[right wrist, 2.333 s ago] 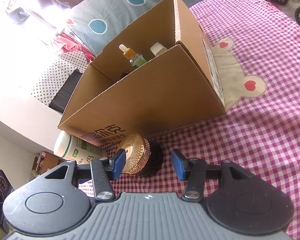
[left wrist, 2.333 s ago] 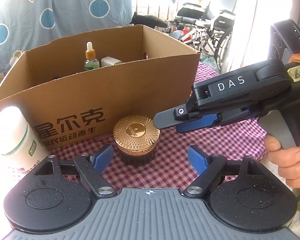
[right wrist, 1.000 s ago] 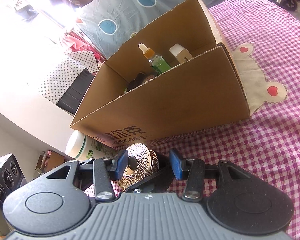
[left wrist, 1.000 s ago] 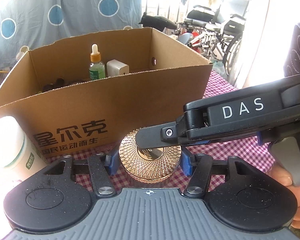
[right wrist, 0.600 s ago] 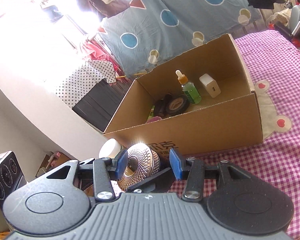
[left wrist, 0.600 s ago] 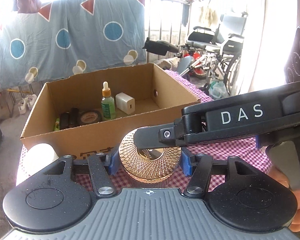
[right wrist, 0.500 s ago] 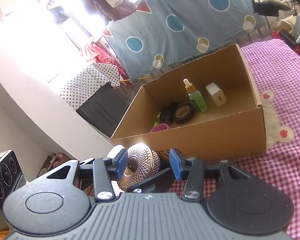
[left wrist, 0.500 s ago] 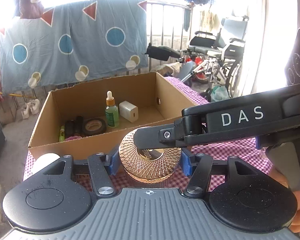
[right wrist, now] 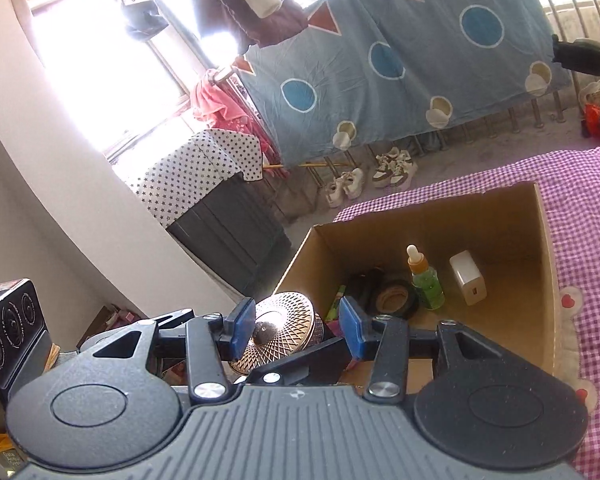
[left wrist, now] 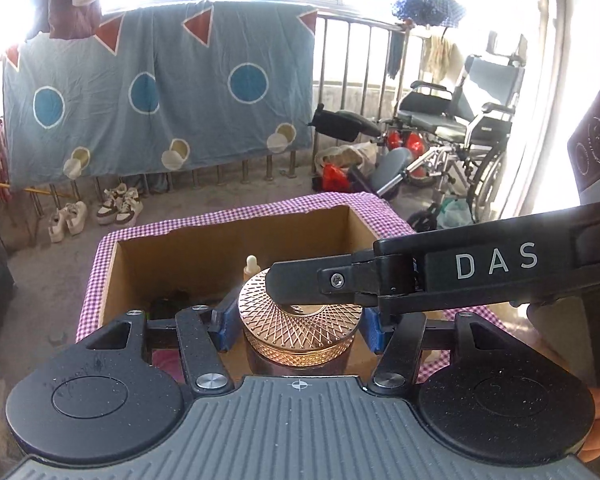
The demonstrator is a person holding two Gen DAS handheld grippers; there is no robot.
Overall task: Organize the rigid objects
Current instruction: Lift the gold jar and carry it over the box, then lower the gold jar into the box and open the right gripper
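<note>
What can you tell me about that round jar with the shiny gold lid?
The jar is short and round, with a dark, glassy-looking body under a wide metallic gold lid cut in a fine criss-cross pattern around a smooth centre. It stands upright, lifted above the open cardboard box. The left tongs press blue pads on its two sides, and the right tongs clamp it top and bottom, one finger lying across the lid.

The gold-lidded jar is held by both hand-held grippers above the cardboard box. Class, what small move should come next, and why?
Probably carry the jar a little further over the box and lower it onto bare floor. Both the left hand-held gripper and the right hand-held gripper clamp it, and the open space lies beside the white charger, clear of the dropper bottle and tape roll.
</note>
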